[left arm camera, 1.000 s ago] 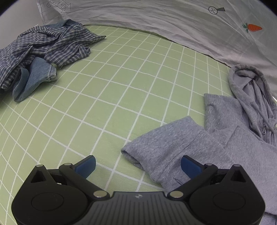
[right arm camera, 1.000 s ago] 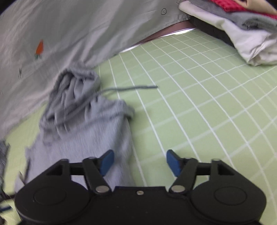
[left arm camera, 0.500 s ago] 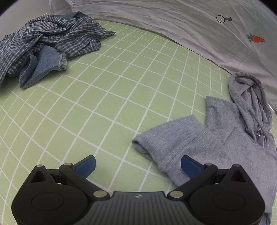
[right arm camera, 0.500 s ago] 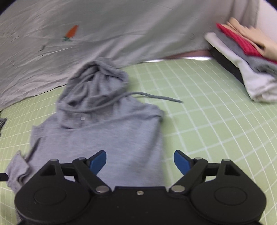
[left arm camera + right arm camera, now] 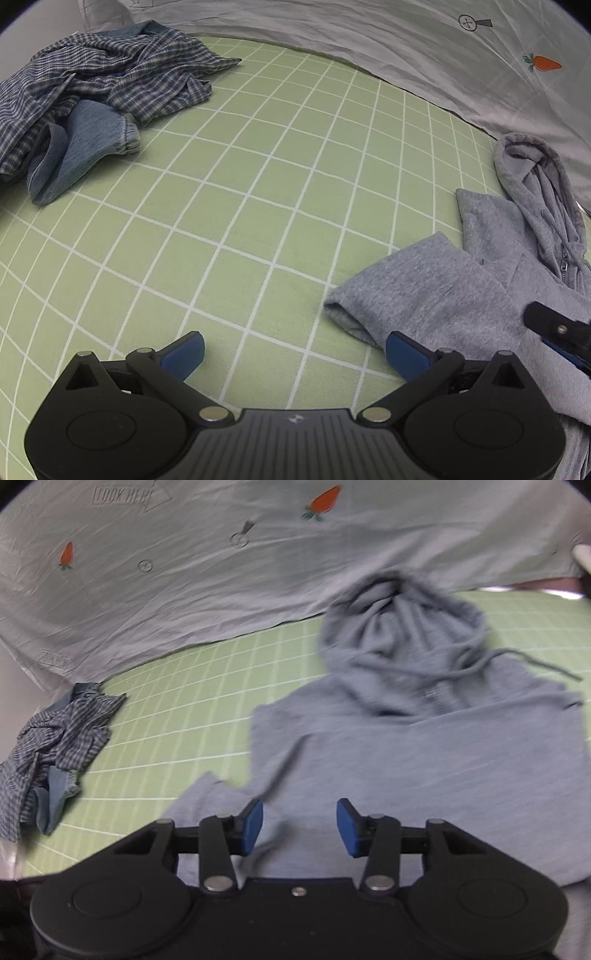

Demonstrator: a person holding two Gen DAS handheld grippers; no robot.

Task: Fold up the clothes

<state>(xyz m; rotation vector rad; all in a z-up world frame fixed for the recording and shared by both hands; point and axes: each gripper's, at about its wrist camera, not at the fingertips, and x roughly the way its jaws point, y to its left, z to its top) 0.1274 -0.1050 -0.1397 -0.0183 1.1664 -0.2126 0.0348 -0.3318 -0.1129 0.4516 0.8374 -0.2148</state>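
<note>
A grey zip hoodie lies spread on the green checked sheet, hood toward the grey bedding. Its left sleeve is folded across toward the middle, cuff pointing left. My left gripper hovers open just in front of that cuff, with its right fingertip over the sleeve's edge. My right gripper is open above the hoodie's lower body, nothing between its fingers. Part of the right gripper shows at the right edge of the left wrist view.
A crumpled blue plaid shirt and a denim piece lie at the far left of the sheet. Grey bedding with carrot prints runs along the back. The hoodie's drawstring trails right.
The right gripper swung left, from beside the hoodie to over its body, and its jaws narrowed somewhat. The left gripper drifted slightly left; the sleeve now sits further right in its view.
</note>
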